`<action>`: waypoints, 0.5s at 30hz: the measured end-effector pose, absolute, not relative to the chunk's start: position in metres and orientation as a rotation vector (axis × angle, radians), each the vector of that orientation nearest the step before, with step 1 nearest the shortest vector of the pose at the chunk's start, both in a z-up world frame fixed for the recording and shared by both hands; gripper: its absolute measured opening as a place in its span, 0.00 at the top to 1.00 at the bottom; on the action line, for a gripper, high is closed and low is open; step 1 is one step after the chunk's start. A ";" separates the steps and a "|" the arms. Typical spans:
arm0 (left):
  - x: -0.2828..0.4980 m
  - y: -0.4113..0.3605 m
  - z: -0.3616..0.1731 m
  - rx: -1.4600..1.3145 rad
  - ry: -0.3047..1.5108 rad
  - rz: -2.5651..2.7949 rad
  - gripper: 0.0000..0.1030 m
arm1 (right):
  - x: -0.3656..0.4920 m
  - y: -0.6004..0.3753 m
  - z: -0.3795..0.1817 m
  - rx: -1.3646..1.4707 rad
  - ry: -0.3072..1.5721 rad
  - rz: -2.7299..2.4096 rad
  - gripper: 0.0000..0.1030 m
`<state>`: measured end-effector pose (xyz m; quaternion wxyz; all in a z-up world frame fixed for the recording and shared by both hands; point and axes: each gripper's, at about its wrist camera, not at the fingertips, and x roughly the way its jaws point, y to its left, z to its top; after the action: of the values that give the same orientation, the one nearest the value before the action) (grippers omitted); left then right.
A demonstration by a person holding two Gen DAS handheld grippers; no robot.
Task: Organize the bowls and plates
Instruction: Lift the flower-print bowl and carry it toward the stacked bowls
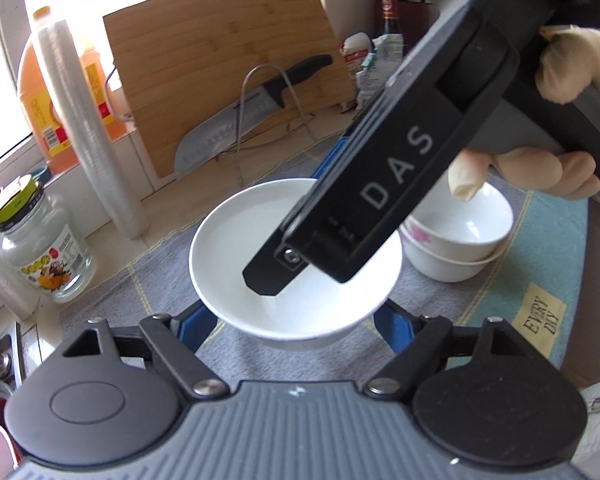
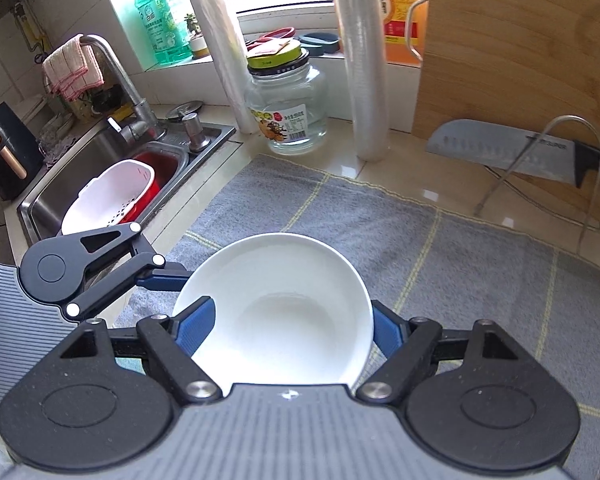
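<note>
A white bowl (image 1: 260, 236) hangs just above the grey checked mat (image 1: 160, 280), carried by both grippers. My left gripper (image 1: 292, 316) is shut on it, with a blue finger against each side below the rim. In the left wrist view the right gripper reaches in from the upper right in a gloved hand (image 1: 572, 64), and its black finger (image 1: 266, 278) is inside the bowl. In the right wrist view the bowl (image 2: 284, 280) fills my right gripper (image 2: 290, 330), one finger over the left rim and one on the right outer wall. The left gripper's finger (image 2: 160, 280) touches the bowl's left edge.
Two stacked white bowls (image 1: 460, 240) stand on the mat to the right. A glass jar (image 2: 288, 104), two rolls of wrap (image 2: 364, 60), a cutting board (image 2: 520, 60) and a knife (image 2: 512, 148) on a wire rack line the back. A sink (image 2: 80, 176) with a white colander (image 2: 108, 196) lies left.
</note>
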<state>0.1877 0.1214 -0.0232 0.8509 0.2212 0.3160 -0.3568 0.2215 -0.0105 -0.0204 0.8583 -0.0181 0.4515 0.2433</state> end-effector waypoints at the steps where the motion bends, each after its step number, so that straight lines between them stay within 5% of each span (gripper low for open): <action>1: 0.186 0.118 -0.022 0.467 0.662 -0.759 0.18 | 0.218 -0.015 -0.019 -0.035 0.943 0.503 0.17; 15: 0.166 0.067 -0.009 0.491 0.585 -0.878 0.18 | 0.175 -0.075 0.000 -0.004 0.893 0.371 0.17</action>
<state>0.1661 0.0673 -0.0087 0.8355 0.2317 0.2763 -0.4147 0.1750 -0.0754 -0.0001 0.8854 -0.0021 0.4292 0.1784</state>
